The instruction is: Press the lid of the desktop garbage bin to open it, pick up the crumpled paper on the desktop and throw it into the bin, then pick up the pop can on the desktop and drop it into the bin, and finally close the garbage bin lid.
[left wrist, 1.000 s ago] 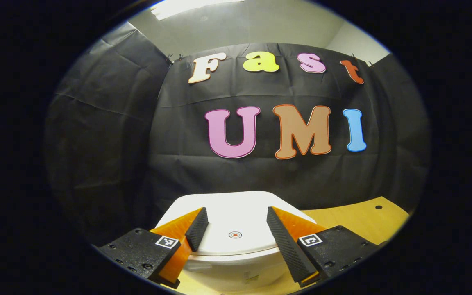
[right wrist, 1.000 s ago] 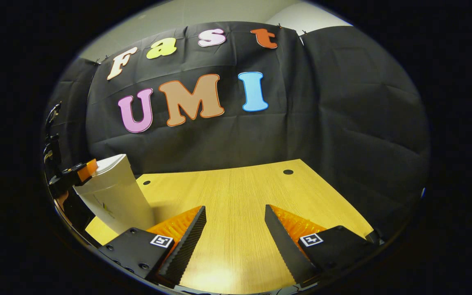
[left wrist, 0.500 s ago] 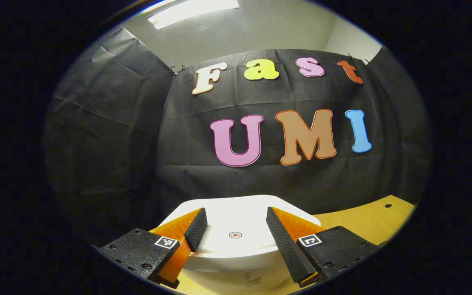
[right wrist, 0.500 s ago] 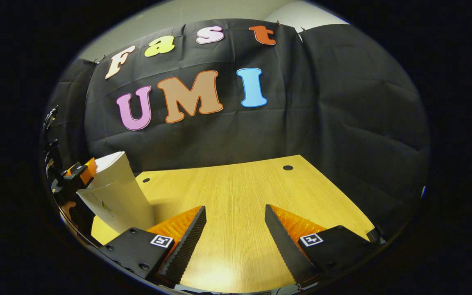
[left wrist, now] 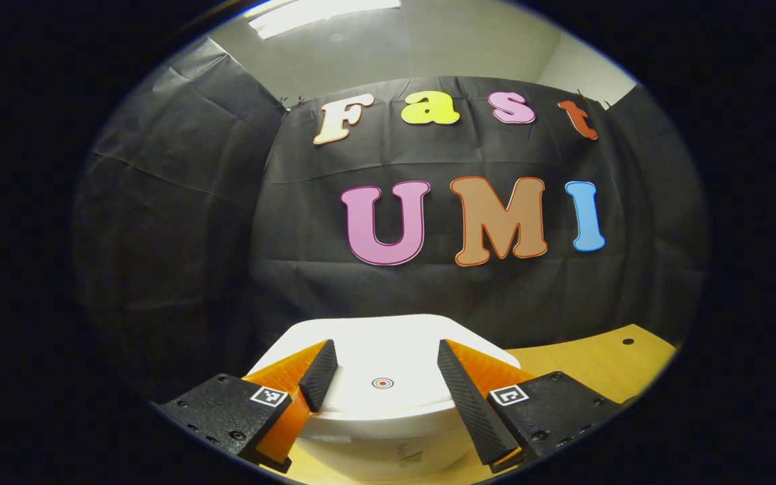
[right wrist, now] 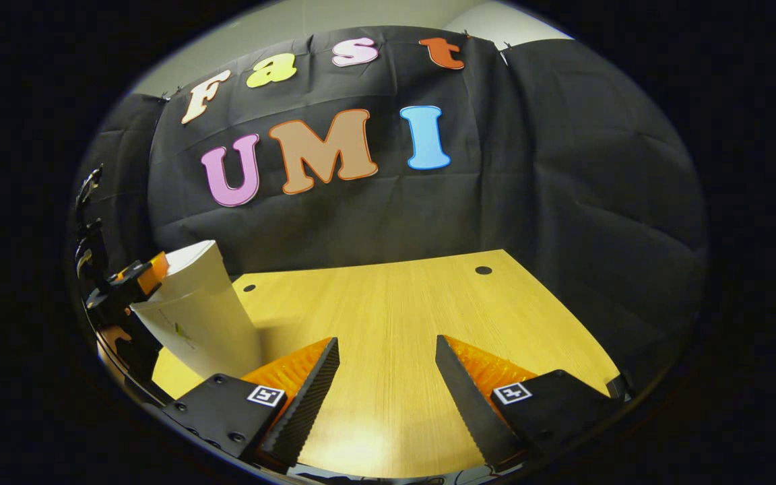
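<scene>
Right now the left hand-held gripper hovers just over the white garbage bin's lid, fingers spread wide and holding nothing; the lid looks shut. The right hand-held gripper hangs equally wide and empty over the bare worktop. Risk — a press landing off the lid's small red ring mark might tip the bin instead of working the latch. Count: one bin, one lid, two grippers.
</scene>
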Action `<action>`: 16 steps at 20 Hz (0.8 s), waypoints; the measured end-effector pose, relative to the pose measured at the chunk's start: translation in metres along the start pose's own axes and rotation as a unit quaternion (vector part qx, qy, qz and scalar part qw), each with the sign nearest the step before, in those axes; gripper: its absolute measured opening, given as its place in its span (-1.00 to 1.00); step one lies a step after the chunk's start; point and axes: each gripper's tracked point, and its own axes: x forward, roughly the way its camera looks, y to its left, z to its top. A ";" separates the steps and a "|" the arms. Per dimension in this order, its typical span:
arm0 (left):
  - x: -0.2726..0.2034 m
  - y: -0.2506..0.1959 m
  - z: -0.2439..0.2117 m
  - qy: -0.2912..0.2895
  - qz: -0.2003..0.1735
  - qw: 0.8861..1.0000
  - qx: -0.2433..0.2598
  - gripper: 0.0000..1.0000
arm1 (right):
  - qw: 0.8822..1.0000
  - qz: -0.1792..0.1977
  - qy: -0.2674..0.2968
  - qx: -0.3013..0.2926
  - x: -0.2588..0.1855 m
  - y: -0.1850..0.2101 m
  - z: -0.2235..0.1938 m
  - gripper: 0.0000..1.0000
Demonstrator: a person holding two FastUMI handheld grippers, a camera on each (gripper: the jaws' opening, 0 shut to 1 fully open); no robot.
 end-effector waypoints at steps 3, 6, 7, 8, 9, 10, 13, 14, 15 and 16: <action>0.000 0.009 0.007 0.012 0.010 1.000 0.009 0.83 | 1.000 0.002 -0.012 0.001 -0.003 -0.002 0.007 0.92; -0.004 0.003 0.042 -0.023 0.003 1.000 -0.012 0.82 | 1.000 0.008 -0.015 0.005 -0.006 -0.001 0.009 0.92; -0.005 0.002 0.049 -0.027 0.001 1.000 -0.008 0.82 | 1.000 0.009 -0.019 0.002 -0.007 -0.001 0.011 0.93; -0.007 -0.003 0.054 -0.026 -0.007 1.000 -0.005 0.82 | 1.000 0.011 -0.023 -0.002 -0.008 0.001 0.014 0.93; -0.011 -0.009 0.058 -0.023 -0.016 1.000 -0.003 0.82 | 0.999 0.015 -0.029 -0.007 -0.009 0.002 0.018 0.93; -0.018 -0.015 0.062 -0.019 -0.026 0.999 -0.007 0.82 | 0.999 0.018 -0.036 -0.011 -0.011 0.004 0.024 0.92; -0.042 -0.044 0.069 -0.011 -0.054 0.998 -0.032 0.83 | 0.998 0.030 -0.060 -0.017 -0.015 0.010 0.042 0.92; -0.052 -0.058 0.070 -0.009 -0.067 0.997 -0.043 0.85 | 0.997 0.033 -0.068 -0.021 -0.018 0.012 0.048 0.92; -0.060 -0.072 0.070 -0.007 -0.079 0.996 -0.050 0.85 | 0.996 0.037 -0.074 -0.024 -0.021 0.013 0.053 0.92; -0.063 -0.087 0.072 -0.001 -0.091 0.994 -0.054 0.86 | 0.996 0.043 -0.076 -0.025 -0.023 0.014 0.055 0.92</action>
